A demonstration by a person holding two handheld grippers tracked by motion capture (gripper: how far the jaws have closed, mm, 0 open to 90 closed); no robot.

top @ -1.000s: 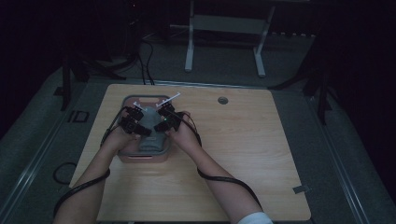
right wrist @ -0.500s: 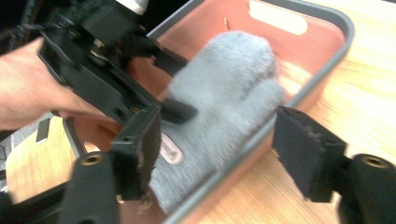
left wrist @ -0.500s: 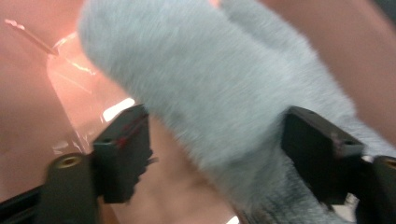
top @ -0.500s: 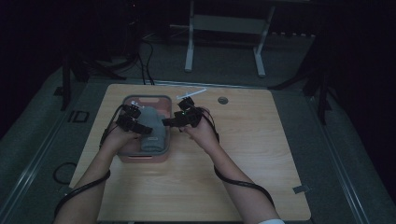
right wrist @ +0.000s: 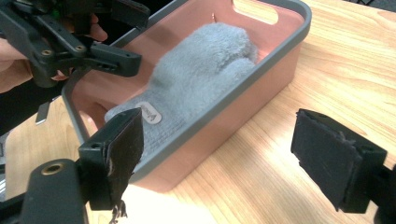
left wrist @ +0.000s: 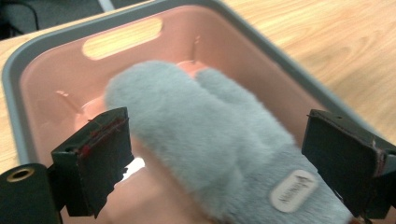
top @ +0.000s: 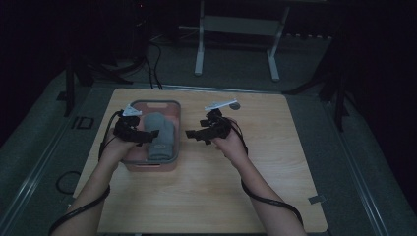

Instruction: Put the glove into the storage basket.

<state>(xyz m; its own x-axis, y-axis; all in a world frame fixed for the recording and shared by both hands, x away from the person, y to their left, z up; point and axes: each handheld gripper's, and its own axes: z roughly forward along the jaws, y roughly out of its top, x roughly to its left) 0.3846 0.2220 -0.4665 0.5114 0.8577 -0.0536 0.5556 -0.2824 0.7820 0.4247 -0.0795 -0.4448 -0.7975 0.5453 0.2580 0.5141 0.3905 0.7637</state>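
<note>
A fluffy grey mitten (top: 160,135) (left wrist: 210,140) (right wrist: 196,79) lies flat inside a pink bin with a grey rim (top: 152,104) (left wrist: 42,51) (right wrist: 261,70) on the left half of the table. My left gripper (top: 147,134) (left wrist: 219,154) hovers open over the bin, its jaws spread wide on either side of the mitten without touching it. My right gripper (top: 194,133) (right wrist: 219,158) is open too, held above bare wood just right of the bin and pointing toward it. Nothing is held in either one.
The wooden table (top: 246,196) has a small round grey grommet (top: 235,105) near its back edge. A white metal stand (top: 236,29) rises on the dark floor behind the table. Cables trail off the left side.
Both grippers were together over the bin; my right one has pulled away to the right, clear of the bin, and the left has shifted slightly left. The mitten stays in the bin.
</note>
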